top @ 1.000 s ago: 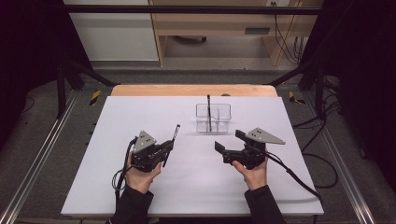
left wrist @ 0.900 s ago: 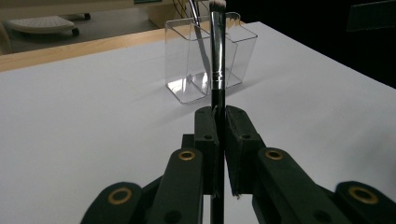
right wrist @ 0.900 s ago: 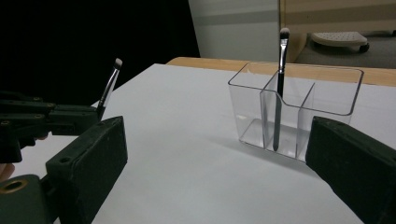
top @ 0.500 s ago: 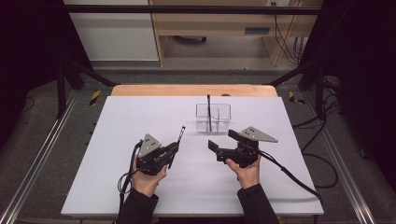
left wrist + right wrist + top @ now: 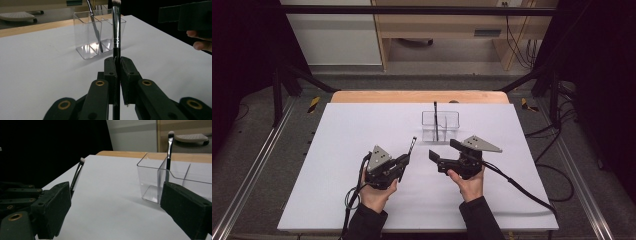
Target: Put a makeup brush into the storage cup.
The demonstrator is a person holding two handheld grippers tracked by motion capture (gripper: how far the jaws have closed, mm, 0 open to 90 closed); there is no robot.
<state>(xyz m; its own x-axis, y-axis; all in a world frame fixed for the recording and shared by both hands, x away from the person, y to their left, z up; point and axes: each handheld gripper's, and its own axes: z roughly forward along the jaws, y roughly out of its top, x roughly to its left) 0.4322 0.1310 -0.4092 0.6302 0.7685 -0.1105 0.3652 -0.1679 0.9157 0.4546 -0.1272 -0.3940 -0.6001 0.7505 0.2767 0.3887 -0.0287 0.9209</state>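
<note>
On the table (image 5: 337, 150), the clear organizer (image 5: 440, 126) stands toward the far edge, right of centre, with one makeup brush (image 5: 435, 120) upright in it. Nearer the person, the left gripper (image 5: 404, 161) lies left of the right gripper (image 5: 444, 151), a second brush (image 5: 411, 145) between the left gripper's jaws, pointing toward the organizer.

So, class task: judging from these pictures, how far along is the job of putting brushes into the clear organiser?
Done: one brush stands in the clear organiser. In hand: the left tool is shut on a second brush; the right tool is open with nothing between its jaws, which have just been closing. Left: placing that brush in the organiser.
</note>
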